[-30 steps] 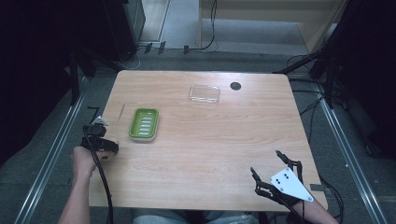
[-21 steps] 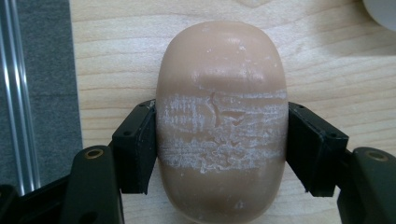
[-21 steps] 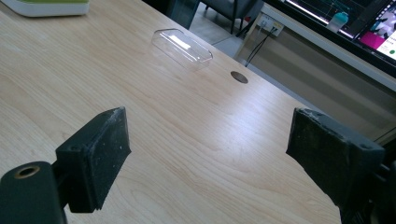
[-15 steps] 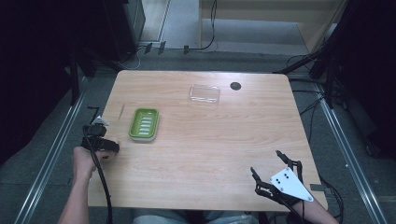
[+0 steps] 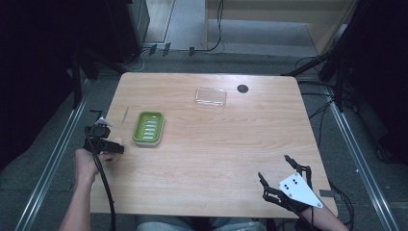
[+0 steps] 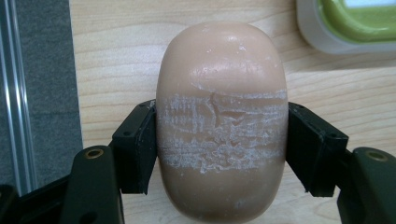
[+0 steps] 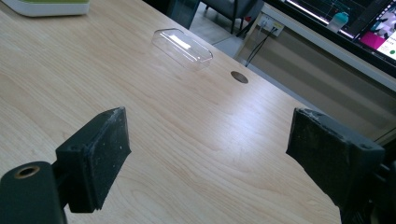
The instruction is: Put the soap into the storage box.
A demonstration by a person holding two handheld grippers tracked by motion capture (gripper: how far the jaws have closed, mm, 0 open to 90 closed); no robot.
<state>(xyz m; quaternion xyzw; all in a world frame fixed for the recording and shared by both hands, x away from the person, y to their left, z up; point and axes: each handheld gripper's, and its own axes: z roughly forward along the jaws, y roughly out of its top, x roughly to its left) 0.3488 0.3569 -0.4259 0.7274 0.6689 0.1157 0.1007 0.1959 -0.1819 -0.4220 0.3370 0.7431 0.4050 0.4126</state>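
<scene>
A peach-coloured oval bar of soap (image 6: 222,130), scuffed white across its middle, sits clamped between the two black jaws of my left gripper (image 6: 222,149). In the high view that gripper (image 5: 113,146) hovers at the table's left edge, just left of a green soap dish (image 5: 148,128). The dish's corner (image 6: 355,23) appears at the upper right of the left gripper view. My right gripper (image 5: 274,167) is near the front right corner, open, with bare wood between its pads (image 7: 210,140). A clear plastic lid (image 5: 210,96) lies at the back centre, and the right gripper view catches the lid (image 7: 183,48) too.
A round cable hole (image 5: 242,88) sits in the wooden table (image 5: 216,154) just right of the clear lid. Metal floor rails run along both sides of the table. Cables trail from each gripper toward the person.
</scene>
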